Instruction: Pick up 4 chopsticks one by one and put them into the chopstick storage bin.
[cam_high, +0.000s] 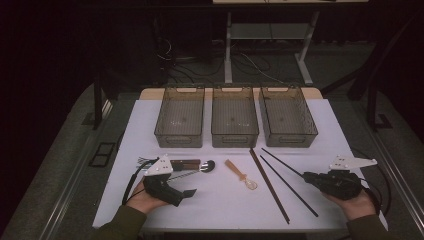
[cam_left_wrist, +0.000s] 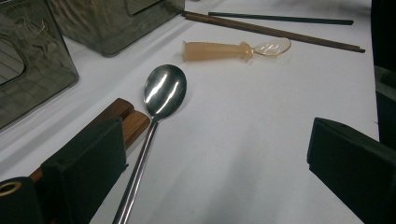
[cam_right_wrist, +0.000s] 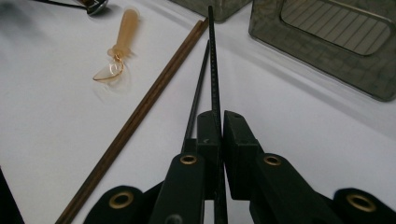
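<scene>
Black chopstick (cam_right_wrist: 214, 60) is clamped in the right gripper (cam_right_wrist: 219, 128), near the three empty bins (cam_high: 235, 122); left gripper (cam_left_wrist: 210, 154) hangs released beside the steel spoon (cam_left_wrist: 163, 88); sorting has barely begun; all cutlery lies outside the bins.

White table (cam_high: 220, 200) mid-frame, wooden edge strip showing at its far side. Along its upper part 3 grey see-through bins (cam_high: 235, 117) in a row, side by side, just apart. Below them, centre-left: metal spoon (cam_high: 197, 166), bowl pointing right, with a brown wooden-handled utensil (cam_high: 186, 163) just beside its stem. Centre: amber plastic spoon (cam_high: 241, 174), clear bowl toward lower right. Right of centre: brown chopsticks (cam_high: 269, 185) lying as a diagonal pair, then a black chopstick (cam_high: 289, 186) flat on the table.
</scene>
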